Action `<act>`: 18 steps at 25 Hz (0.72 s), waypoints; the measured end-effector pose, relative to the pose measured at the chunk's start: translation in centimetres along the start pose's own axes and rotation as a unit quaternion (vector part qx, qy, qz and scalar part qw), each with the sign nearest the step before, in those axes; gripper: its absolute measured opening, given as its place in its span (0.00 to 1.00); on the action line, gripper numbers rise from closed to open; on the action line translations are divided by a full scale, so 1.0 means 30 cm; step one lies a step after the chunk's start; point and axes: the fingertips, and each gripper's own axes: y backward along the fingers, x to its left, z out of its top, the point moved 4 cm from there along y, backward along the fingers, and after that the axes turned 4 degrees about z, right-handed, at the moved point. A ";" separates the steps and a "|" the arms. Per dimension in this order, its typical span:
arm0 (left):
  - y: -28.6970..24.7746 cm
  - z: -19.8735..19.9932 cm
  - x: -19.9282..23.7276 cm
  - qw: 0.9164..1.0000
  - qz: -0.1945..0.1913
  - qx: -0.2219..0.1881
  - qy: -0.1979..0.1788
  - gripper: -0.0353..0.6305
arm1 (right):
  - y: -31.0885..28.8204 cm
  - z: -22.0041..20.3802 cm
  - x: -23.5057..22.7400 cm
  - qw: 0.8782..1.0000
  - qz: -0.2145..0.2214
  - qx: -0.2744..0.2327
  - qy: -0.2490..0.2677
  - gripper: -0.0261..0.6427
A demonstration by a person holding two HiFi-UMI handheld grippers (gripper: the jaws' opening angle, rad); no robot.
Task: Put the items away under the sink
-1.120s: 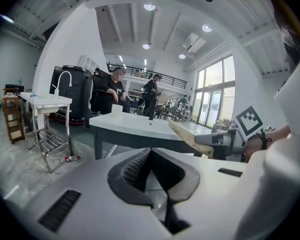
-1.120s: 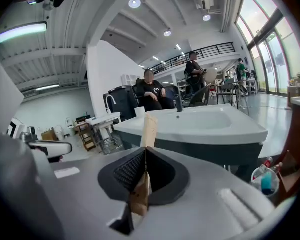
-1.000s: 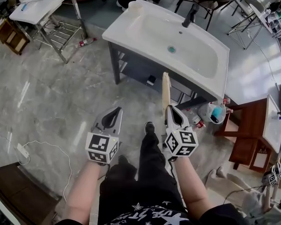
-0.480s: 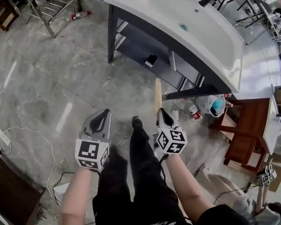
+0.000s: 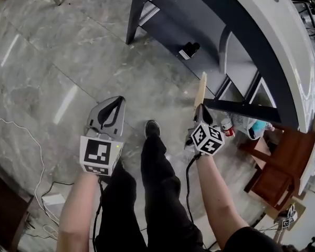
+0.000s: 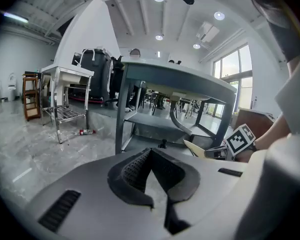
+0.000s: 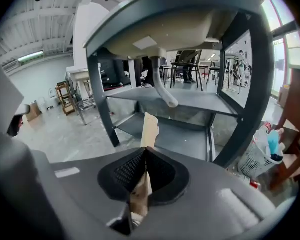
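A dark grey sink cabinet (image 5: 168, 33) with open shelves stands under a white basin (image 5: 299, 46). My right gripper (image 5: 200, 109) is shut on a thin tan board (image 5: 201, 88), which points toward the cabinet's front. In the right gripper view the board (image 7: 149, 129) sticks out from between the pads (image 7: 132, 171), in front of the lower shelf (image 7: 185, 139). My left gripper (image 5: 115, 100) hovers over the floor to the left, shut with nothing in it; the left gripper view shows its tips (image 6: 151, 151) meeting. A small black object (image 5: 189, 50) lies on the lower shelf.
A white mesh basket (image 5: 248, 125) with bottles and a red-capped can (image 5: 227, 126) sit by the cabinet's right leg. Brown wooden furniture (image 5: 275, 161) stands at the right. The person's leg and shoe (image 5: 152, 127) are between the grippers. A cable (image 5: 21, 135) runs across the floor at left.
Both grippers have sunk toward the floor and the view has closed in on the cabinet's shelves. The board stays clamped in the right gripper.
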 end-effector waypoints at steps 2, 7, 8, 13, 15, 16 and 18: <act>-0.072 -0.045 0.018 1.000 0.007 0.003 0.009 0.07 | -0.110 -0.024 -0.067 1.000 -0.011 0.012 -0.002 0.05; -0.258 -0.135 0.039 0.999 0.018 0.012 0.024 0.07 | -0.386 -0.057 -0.233 0.998 -0.040 0.031 -0.032 0.05; -0.290 -0.151 0.044 0.999 0.018 0.011 0.027 0.07 | -0.437 -0.061 -0.259 0.998 -0.046 0.033 -0.026 0.05; -0.405 -0.251 0.091 0.999 0.029 0.019 0.042 0.07 | -0.646 -0.064 -0.338 0.997 -0.058 0.045 0.018 0.05; -0.444 -0.284 0.106 0.998 0.036 0.024 0.045 0.07 | -0.720 -0.054 -0.368 0.997 -0.059 0.049 0.031 0.05; -0.465 -0.297 0.112 0.998 0.039 0.027 0.046 0.07 | -0.757 -0.049 -0.383 0.996 -0.062 0.050 0.036 0.05; -0.510 -0.320 0.117 0.997 0.042 0.030 0.051 0.07 | -0.819 -0.034 -0.417 0.995 -0.070 0.048 0.049 0.05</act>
